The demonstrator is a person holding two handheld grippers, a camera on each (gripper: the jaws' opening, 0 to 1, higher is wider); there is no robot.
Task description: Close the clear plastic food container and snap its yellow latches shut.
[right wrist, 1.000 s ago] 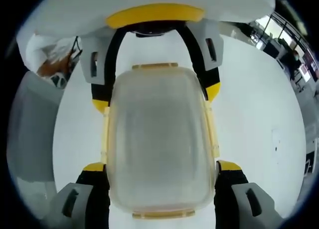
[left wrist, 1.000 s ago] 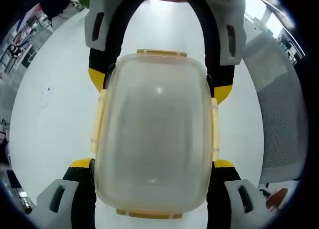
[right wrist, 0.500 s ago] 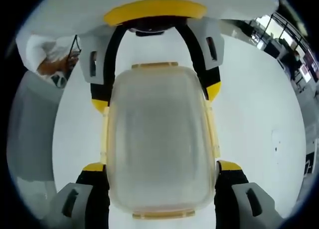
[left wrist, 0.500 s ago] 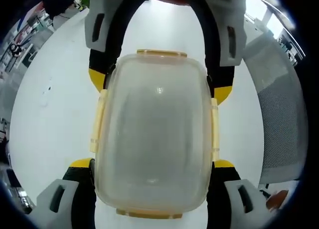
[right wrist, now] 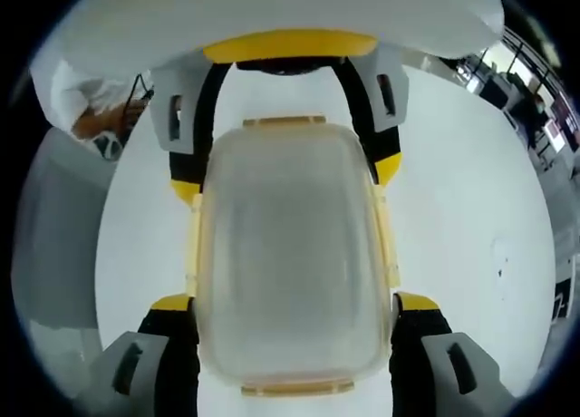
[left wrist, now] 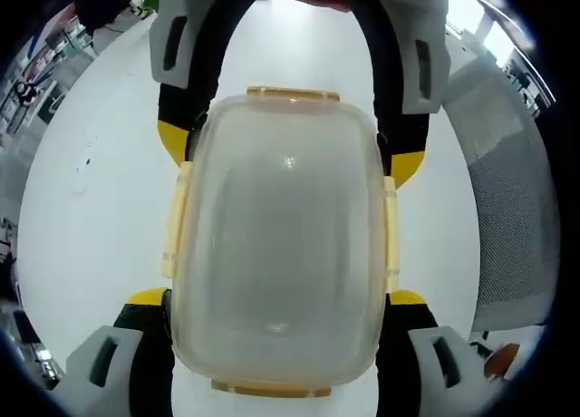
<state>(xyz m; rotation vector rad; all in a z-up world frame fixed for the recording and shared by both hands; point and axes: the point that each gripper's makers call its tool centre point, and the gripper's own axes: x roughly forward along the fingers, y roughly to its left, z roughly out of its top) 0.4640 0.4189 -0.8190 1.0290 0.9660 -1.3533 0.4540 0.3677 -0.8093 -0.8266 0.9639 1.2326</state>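
Observation:
The clear plastic food container [left wrist: 281,245] lies on the white table [left wrist: 91,208] with its lid on. Pale yellow latches [left wrist: 172,227] run along both long sides and both short ends. My left gripper [left wrist: 279,299] straddles the near end, its yellow-tipped jaws touching the two long sides. My right gripper [left wrist: 290,154] comes from the far end and clasps the sides the same way. From the right gripper view the container [right wrist: 290,254] sits between the right gripper [right wrist: 294,301] below and the left gripper [right wrist: 286,178] above. I cannot tell whether the latches are snapped down.
A grey mesh chair [left wrist: 507,218] stands beside the table and appears again as the chair [right wrist: 54,236] on the other side. A person's hand [right wrist: 100,118] shows behind the left gripper. Office clutter lies far off past the table's edge.
The container stays put. In each view the opposite gripper has shifted very slightly; both keep their hold on the sides.

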